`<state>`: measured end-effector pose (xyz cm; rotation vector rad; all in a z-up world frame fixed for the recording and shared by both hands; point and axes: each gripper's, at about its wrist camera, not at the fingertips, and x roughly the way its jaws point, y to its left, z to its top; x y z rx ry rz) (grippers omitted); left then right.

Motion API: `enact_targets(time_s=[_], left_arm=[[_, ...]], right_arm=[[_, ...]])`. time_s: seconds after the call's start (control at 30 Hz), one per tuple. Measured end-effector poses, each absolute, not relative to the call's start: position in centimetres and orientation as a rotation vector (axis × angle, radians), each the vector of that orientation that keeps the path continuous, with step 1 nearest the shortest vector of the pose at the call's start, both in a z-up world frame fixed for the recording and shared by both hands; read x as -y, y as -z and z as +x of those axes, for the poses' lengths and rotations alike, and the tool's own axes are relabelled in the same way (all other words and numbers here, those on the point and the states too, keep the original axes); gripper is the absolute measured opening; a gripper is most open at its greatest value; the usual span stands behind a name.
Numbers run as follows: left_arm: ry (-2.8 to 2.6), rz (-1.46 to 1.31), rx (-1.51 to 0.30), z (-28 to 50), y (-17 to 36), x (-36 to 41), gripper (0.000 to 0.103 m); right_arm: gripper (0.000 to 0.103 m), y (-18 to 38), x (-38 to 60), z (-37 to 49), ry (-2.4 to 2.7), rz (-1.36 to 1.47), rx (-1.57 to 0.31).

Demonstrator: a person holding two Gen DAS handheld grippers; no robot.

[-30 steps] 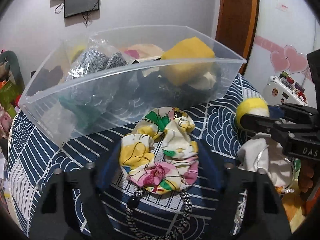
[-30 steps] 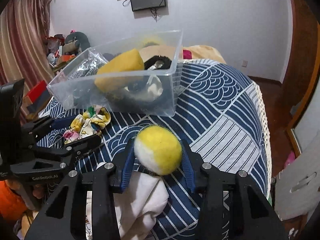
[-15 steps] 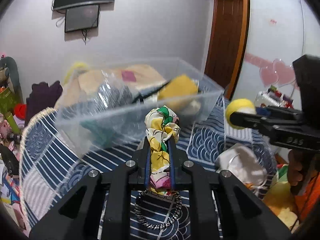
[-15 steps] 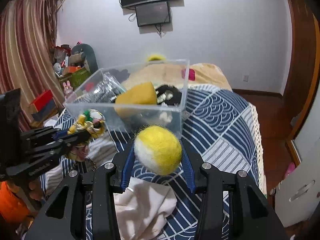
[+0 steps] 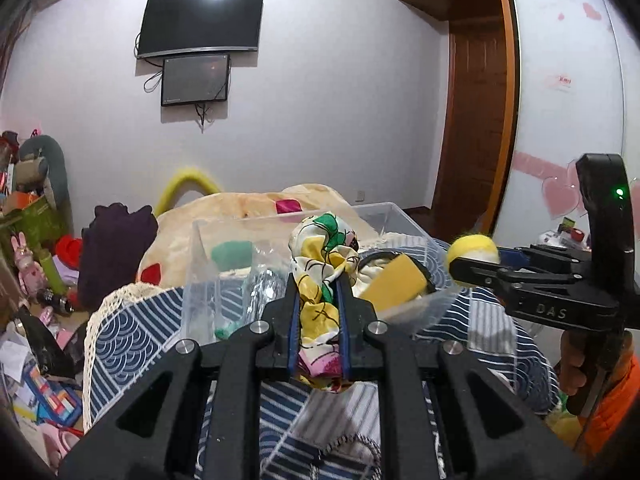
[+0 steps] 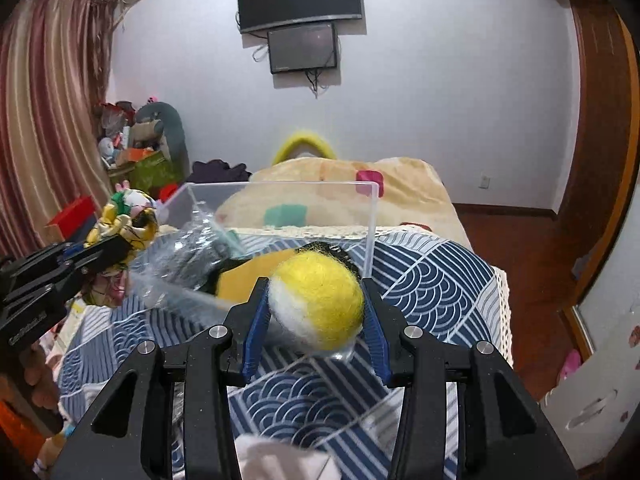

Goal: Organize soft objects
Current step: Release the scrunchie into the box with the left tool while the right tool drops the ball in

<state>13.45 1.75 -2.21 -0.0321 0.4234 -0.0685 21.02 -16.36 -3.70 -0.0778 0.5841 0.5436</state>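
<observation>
My left gripper (image 5: pixel 318 284) is shut on a floral scrunchie (image 5: pixel 322 256), white with yellow, green and pink, held in the air in front of the clear plastic bin (image 5: pixel 208 248). It also shows in the right wrist view (image 6: pixel 124 220). My right gripper (image 6: pixel 316 292) is shut on a yellow and white felt ball (image 6: pixel 318 304), held above the bin's near right corner (image 6: pixel 370 216). The ball also shows in the left wrist view (image 5: pixel 472 250). The bin holds a yellow sponge (image 5: pixel 394 284), crinkly plastic and dark items.
The bin stands on a bed with a navy wave-pattern cover (image 6: pixel 432 276). A white cloth (image 6: pixel 280 460) lies below my right gripper. Toys and boxes (image 5: pixel 36 264) pile at the left. A wooden door (image 5: pixel 472 128) stands at the right.
My left gripper closed on the scrunchie and lifted it off the cover toward the bin. My right gripper rose with the ball and moved closer to the bin.
</observation>
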Motion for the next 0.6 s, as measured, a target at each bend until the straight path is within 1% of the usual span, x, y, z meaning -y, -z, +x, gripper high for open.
enact_targets(time_s=[0.17,0.27,0.5,0.57,0.6], left_arm=[[0.035,0.001,-0.457,16.8,3.1,-1.4,0.015],[0.015,-0.009,-0.49,18.7,3.9,-1.7,0.015],[0.02,-0.02,-0.563,21.2,5.9,-1.7,0.016],[-0.001,-0.022,-0.573,21.6,6.2,-1.7,0.027],[-0.004,-0.022,-0.572,21.6,6.2,-1.7,0.034]], right_arm=[[0.04,4.2,15.6,22.9,-0.545,-0.072,-0.623],[0.04,4.1,15.3,22.9,-0.547,-0.087,-0.614],[0.04,5.1,14.1,23.2,-0.569,-0.134,-0.637],[0.041,5.2,13.8,22.9,-0.565,-0.166,-0.624],[0.042,5.2,13.5,22.7,-0.567,-0.19,-0.619]])
